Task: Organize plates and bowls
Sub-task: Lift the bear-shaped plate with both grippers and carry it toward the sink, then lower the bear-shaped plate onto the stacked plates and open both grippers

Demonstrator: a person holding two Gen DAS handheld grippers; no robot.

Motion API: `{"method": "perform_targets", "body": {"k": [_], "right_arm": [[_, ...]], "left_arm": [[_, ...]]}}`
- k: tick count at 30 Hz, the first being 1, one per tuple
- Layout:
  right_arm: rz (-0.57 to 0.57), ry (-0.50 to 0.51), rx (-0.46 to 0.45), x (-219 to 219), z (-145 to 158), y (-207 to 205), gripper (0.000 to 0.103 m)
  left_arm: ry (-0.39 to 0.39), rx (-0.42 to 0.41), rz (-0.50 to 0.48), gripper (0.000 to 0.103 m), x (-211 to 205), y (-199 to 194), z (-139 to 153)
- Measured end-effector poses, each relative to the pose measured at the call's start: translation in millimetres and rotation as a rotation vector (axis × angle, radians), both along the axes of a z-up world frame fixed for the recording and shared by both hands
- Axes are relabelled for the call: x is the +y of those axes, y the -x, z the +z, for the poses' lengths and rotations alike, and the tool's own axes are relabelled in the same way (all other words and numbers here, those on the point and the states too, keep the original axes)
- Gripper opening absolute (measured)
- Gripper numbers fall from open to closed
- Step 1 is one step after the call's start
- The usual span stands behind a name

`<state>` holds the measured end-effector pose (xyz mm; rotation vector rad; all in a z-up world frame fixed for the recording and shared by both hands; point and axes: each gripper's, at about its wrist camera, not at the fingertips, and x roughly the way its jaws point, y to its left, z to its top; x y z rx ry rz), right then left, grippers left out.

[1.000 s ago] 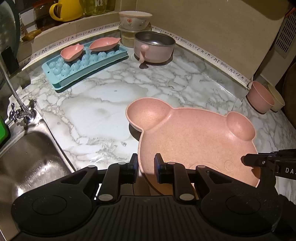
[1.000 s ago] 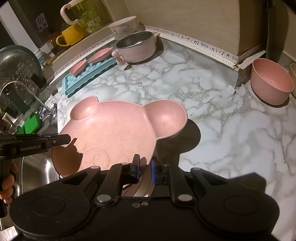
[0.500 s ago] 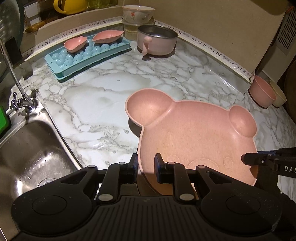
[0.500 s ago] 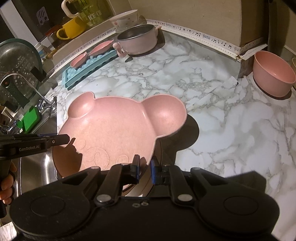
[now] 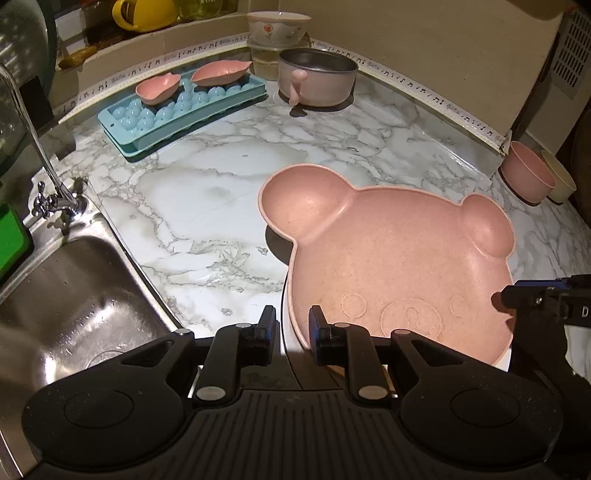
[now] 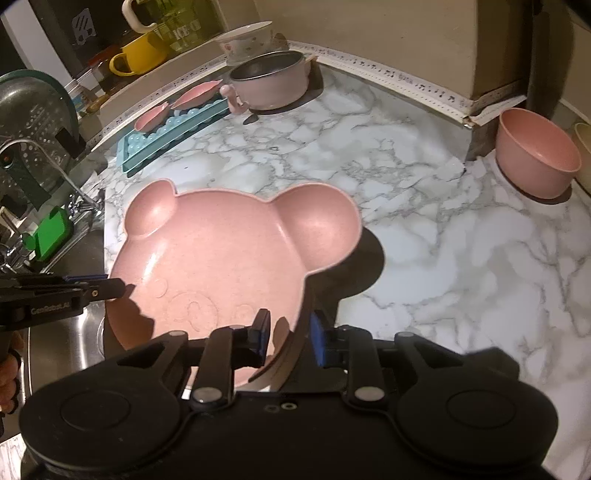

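Note:
A pink bear-shaped plate (image 5: pixel 399 258) is held above the marble counter, with other dishes stacked under it, partly hidden. My left gripper (image 5: pixel 292 326) is shut on the stack's near-left rim. In the right wrist view the same plate (image 6: pixel 229 258) fills the middle, and my right gripper (image 6: pixel 289 334) has its jaws a little wider around the rim of the stack. The left gripper's tip (image 6: pixel 110 288) shows at the plate's left edge. A pink bowl (image 6: pixel 535 158) stands at the far right.
A steel sink (image 5: pixel 62 295) and tap (image 5: pixel 51 199) lie left. A blue ice tray (image 5: pixel 184 107) carries two small pink dishes (image 5: pixel 221 70). A pink pot (image 5: pixel 317 81) and floral bowl (image 5: pixel 277 26) stand at the back. A cream bowl (image 5: pixel 561 177) sits beside the pink bowl.
Both grippers have lifted the plate stack higher above the counter. The right gripper's jaws have spread slightly.

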<state>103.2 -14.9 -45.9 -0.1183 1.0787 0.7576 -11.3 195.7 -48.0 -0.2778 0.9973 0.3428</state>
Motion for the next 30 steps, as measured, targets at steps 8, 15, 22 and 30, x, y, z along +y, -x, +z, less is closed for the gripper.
{"method": "perform_targets", "body": {"k": [8, 15, 22, 30], "right_arm": [[-0.02, -0.023, -0.01, -14.9, 8.9, 0.5, 0.033], [-0.029, -0.054, -0.049, -24.0, 26.4, 3.9, 0.036], [-0.07, -0.077, -0.12, -39.8, 46.6, -0.4, 0.047], [-0.129, -0.082, -0.173, -67.0, 61.2, -17.4, 0.06]], "left_arm": [[-0.034, -0.045, -0.054, 0.019, -14.8, 1.8, 17.4], [-0.042, -0.1, -0.103, 0.019, -34.4, -9.5, 35.0], [-0.041, -0.15, -0.156, 0.019, -58.0, -31.7, 49.3], [-0.035, -0.2, -0.228, 0.02, -98.6, -72.0, 57.7]]}}
